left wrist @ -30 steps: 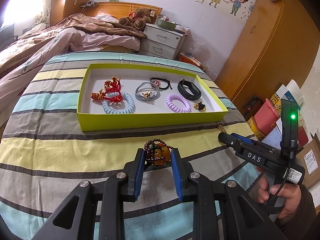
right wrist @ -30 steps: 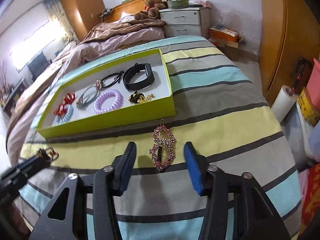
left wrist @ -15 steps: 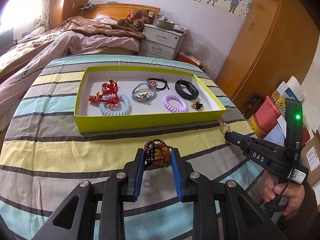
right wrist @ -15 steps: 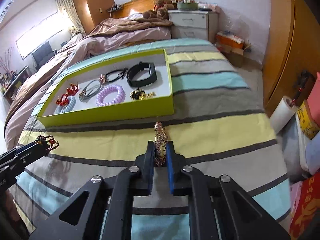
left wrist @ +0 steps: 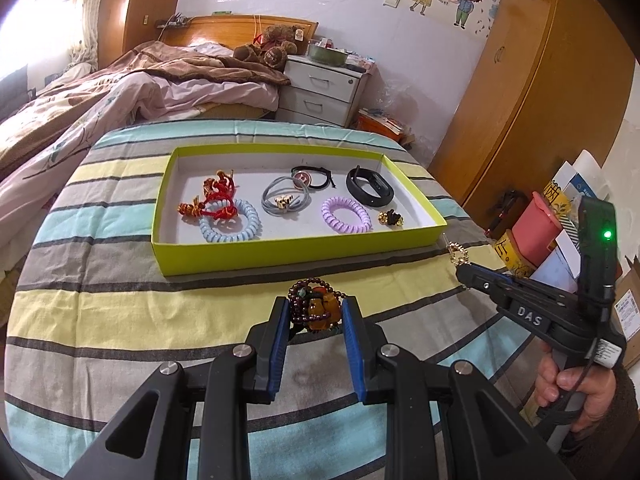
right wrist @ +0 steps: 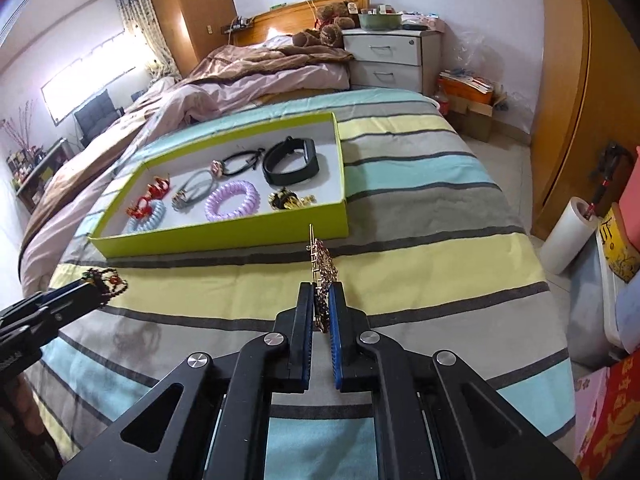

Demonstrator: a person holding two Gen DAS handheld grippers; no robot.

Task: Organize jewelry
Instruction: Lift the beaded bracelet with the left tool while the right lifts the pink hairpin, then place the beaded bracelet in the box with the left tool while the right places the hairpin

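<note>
A lime-green tray (left wrist: pixel 304 254) (right wrist: pixel 224 240) lies on the striped bedspread and holds hair ties, coil bands and a black wristband (left wrist: pixel 370 191). My left gripper (left wrist: pixel 314 312) is shut on a dark-red bead bracelet with amber pieces (left wrist: pixel 316 306), held just above the cloth in front of the tray. My right gripper (right wrist: pixel 321 294) is shut on a pink rhinestone earring (right wrist: pixel 323 268), which stands on edge between the pads, near the tray's front right corner. Each gripper shows in the other's view: the right gripper (left wrist: pixel 460 266) at the right, the left gripper (right wrist: pixel 98 286) at the left.
The striped bedspread (left wrist: pixel 120 312) stretches round the tray. A bed with a pink quilt (left wrist: pixel 120 100) lies beyond, then a white nightstand (left wrist: pixel 320 92). A wooden wardrobe (left wrist: pixel 532 92), a red bin (left wrist: pixel 536 232) and a paper roll (right wrist: pixel 568 240) stand off the right edge.
My right gripper's jaws closed on the pink earring, which lay flat on the cloth and now stands on edge, lifted. The left gripper kept its hold on the bracelet.
</note>
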